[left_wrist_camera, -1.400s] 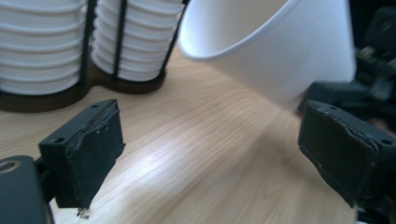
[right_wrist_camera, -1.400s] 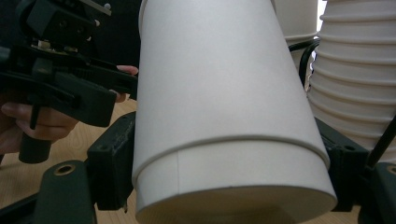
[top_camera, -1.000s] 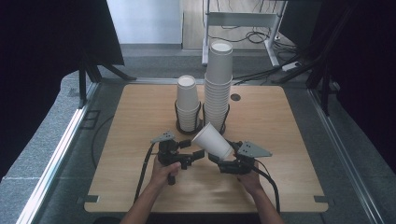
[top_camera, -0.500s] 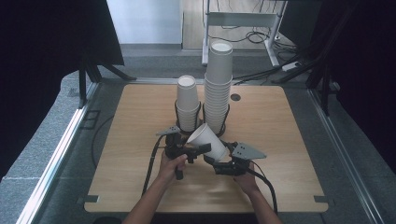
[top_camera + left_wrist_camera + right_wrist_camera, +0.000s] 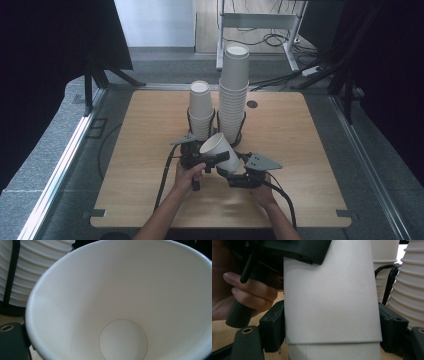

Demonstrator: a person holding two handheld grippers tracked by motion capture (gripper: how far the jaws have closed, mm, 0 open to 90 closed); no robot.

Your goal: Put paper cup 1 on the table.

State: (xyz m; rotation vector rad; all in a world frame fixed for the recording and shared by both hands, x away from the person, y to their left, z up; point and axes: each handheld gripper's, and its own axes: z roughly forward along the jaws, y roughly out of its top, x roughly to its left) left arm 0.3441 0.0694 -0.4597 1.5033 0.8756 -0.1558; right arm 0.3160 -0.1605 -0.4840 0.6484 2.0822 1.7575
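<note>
Near the front middle of the bench [image 5: 150, 200], just ahead of two stacks of paper cups standing in black wire holders, a single white paper cup [image 5: 220, 151] is held tilted in the air between both tools. The right gripper [image 5: 239, 176] is clamped across the lower part of the cup, one pad seen pressed against each side of the wall in the right gripper view [image 5: 329, 302], where a second, nested cup edge appears just below the outer one. The left gripper [image 5: 206, 160] is set at the rim; its fingers have just been closing, and one dark finger is seen lying over the upper wall, though whether the rim is truly pinched cannot be told. The long axis of the cup runs from the base, low at the right gripper, up and away to the open mouth at the left gripper, into which the left gripper view looks [image 5: 120, 302]. A pull along that axis is judged to be what would part the nested cups.
</note>
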